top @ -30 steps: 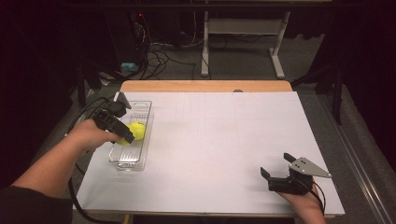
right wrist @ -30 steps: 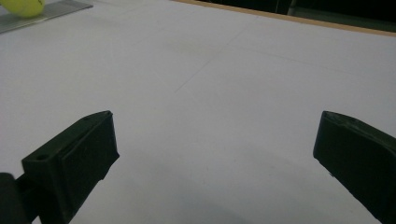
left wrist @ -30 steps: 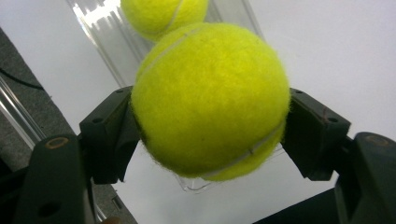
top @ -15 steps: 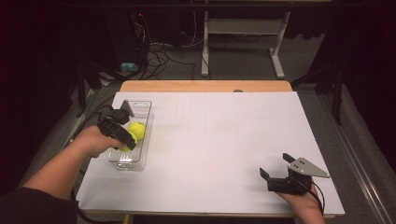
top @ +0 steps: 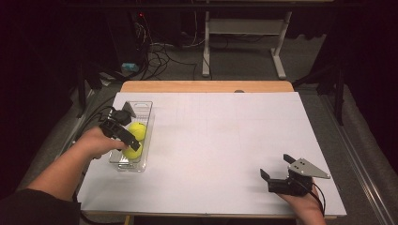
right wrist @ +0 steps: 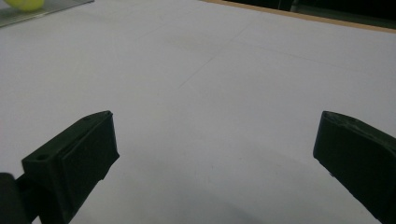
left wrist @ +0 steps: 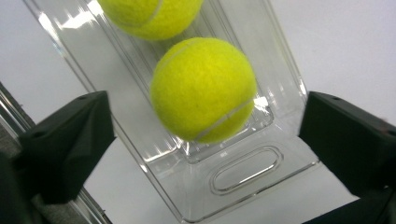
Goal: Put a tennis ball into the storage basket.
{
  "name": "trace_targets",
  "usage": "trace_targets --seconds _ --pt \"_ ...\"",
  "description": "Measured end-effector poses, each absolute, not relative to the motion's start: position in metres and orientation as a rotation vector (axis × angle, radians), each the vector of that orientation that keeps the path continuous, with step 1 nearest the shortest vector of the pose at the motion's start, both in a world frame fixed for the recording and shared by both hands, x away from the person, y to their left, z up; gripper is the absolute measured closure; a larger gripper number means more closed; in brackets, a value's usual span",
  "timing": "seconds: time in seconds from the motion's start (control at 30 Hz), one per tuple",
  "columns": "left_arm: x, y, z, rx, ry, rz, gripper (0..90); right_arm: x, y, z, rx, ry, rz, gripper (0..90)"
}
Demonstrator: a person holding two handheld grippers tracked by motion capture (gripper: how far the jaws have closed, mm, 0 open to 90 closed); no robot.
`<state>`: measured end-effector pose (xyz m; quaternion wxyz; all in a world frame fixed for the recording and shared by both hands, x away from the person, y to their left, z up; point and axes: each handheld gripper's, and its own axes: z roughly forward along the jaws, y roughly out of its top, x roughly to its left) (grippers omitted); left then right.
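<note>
My left claw (left wrist: 205, 140) hangs spread wide over the clear plastic tray (left wrist: 243, 175); one tennis ball (left wrist: 203, 89) lies just ahead between its jaws, a second tennis ball (left wrist: 149, 16) beyond. My right claw (top: 278, 171) gapes empty above the white worktop (right wrist: 210, 70).

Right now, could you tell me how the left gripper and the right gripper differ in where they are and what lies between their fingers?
The left gripper hangs over the clear tray at the table's left side; the right gripper sits near the front right edge. The left gripper's fingers frame a tennis ball lying in the tray without touching it; the right gripper's fingers frame bare white table. Both are open.
</note>
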<state>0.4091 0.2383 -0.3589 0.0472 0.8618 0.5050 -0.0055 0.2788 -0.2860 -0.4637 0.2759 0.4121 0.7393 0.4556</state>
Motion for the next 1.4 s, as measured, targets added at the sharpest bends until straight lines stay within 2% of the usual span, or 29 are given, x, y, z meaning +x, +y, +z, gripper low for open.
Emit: trace_targets --seconds 0.27,0.63,1.0,1.2,1.3,1.4 --pt "0.405 0.222 -0.353 2.637 1.491 -0.003 1.4 0.278 -0.286 -0.463 1.105 1.985 1.223 0.0" --pt "0.403 0.158 -0.360 2.708 1.312 -0.038 0.5 0.278 -0.285 -0.463 1.097 1.988 1.225 0.0" --pt "0.390 0.104 -0.376 2.680 1.139 -0.054 0.0 0.278 -0.287 -0.461 1.105 1.978 1.237 0.0" --pt "0.378 0.090 -0.397 2.594 1.093 -0.002 0.0 0.277 -0.286 -0.461 1.098 1.980 1.241 0.0" --pt "0.374 0.089 -0.407 2.515 1.091 -0.018 0.0 0.276 -0.284 -0.461 1.091 1.987 1.242 0.0" --pt "0.368 0.090 -0.415 2.435 1.075 0.051 0.0 0.276 -0.283 -0.461 1.090 1.989 1.240 0.0"
